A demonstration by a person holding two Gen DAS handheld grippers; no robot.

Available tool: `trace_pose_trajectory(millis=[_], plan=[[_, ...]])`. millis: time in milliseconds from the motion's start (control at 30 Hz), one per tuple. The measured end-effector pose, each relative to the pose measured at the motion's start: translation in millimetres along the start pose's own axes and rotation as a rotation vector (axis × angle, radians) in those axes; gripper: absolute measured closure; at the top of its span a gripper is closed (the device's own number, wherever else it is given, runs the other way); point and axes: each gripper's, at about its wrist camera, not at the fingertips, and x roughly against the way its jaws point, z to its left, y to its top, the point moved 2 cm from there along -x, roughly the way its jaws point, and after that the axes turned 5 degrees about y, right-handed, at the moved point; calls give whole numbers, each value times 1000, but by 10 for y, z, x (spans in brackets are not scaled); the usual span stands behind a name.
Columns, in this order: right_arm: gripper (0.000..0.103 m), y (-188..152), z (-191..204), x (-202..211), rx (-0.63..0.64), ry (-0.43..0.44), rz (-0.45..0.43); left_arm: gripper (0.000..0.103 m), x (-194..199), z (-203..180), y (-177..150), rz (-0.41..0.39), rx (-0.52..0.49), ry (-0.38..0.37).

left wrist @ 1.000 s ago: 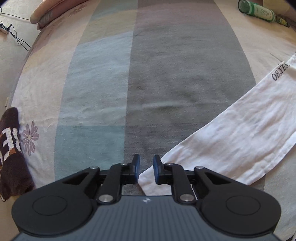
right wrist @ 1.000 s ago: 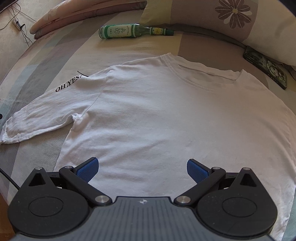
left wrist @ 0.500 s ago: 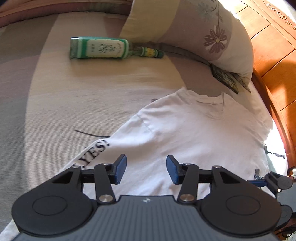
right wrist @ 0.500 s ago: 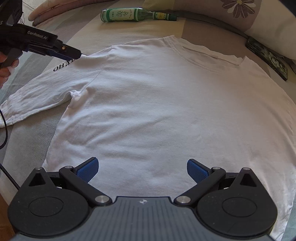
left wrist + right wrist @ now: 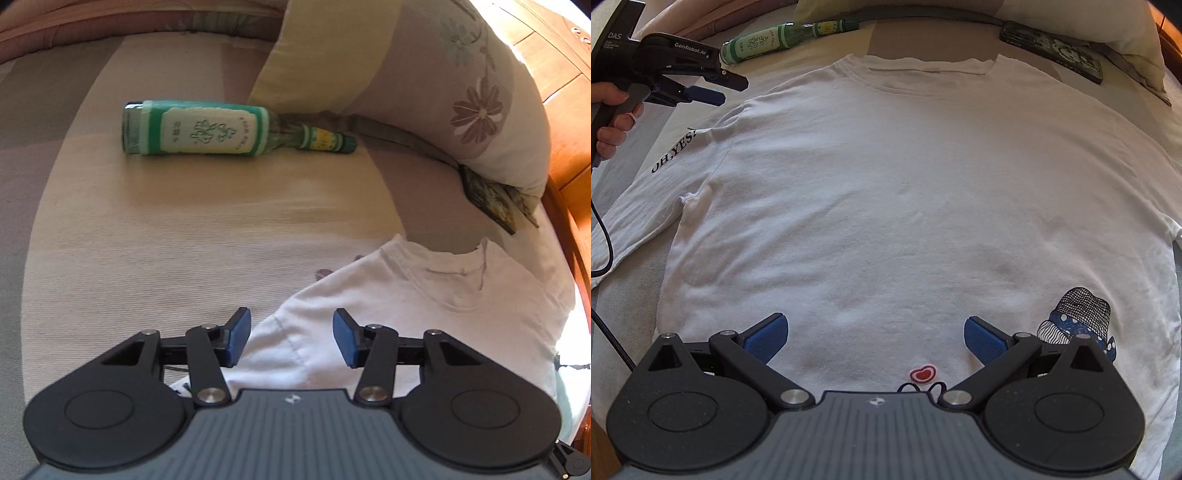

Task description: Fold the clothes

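One green bottle (image 5: 207, 127) beyond white shirt (image 5: 905, 192), pillow (image 5: 436, 92), phone (image 5: 1052, 48) nearby

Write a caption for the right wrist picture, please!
White T-shirt spread flat on the bed, open right gripper over its hem.

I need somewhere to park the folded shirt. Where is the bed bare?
Bare bedsheet lies between the green bottle and the white T-shirt shoulder. Crowded near the pillow: bottle neck and a dark flat case lie there.

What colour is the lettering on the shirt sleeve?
Black lettering on the white shirt, clearest in the right wrist view.
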Motion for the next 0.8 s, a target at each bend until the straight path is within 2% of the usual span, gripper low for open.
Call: trace_pose_trajectory(millis=[33, 100, 167, 200, 267, 300, 433, 500, 567, 667, 733, 800], plan=[[0, -13, -5, -1, 2, -1, 2, 44, -51, -115, -35, 29, -31, -31], [0, -31, -24, -7, 3, -8, 6, 39, -157, -336, -107, 85, -92, -87], [0, -44, -57, 9, -2, -12, 1, 39, -324, -441, -192, 117, -133, -47], [0, -51, -75, 16, -5, -14, -2, 42, -384, -435, -206, 94, -147, 1], [0, -68, -122, 35, -13, -19, -6, 41, -433, -381, -163, -3, -168, 56], [0, -77, -146, 43, -17, -22, -7, 41, -470, -346, -113, -17, -178, 85], [0, -126, -240, 71, -34, -35, -13, 44, -386, -273, 151, -30, -145, 109], [0, -142, -282, 87, -53, -41, -15, 42, -193, -265, 186, -62, -143, 71], [0, -141, -316, 98, -72, -38, -18, 35, -36, -258, 132, -52, -128, 13], [0, -139, -319, 83, -74, -31, -18, 32, -89, -215, -79, 67, -81, -45], [0, -128, -313, 70, -68, -25, -17, 31, -245, -144, -223, 120, -90, 25], [0, -137, -306, 88, -60, -23, -15, 39, -326, -54, -277, 95, -159, 181]])
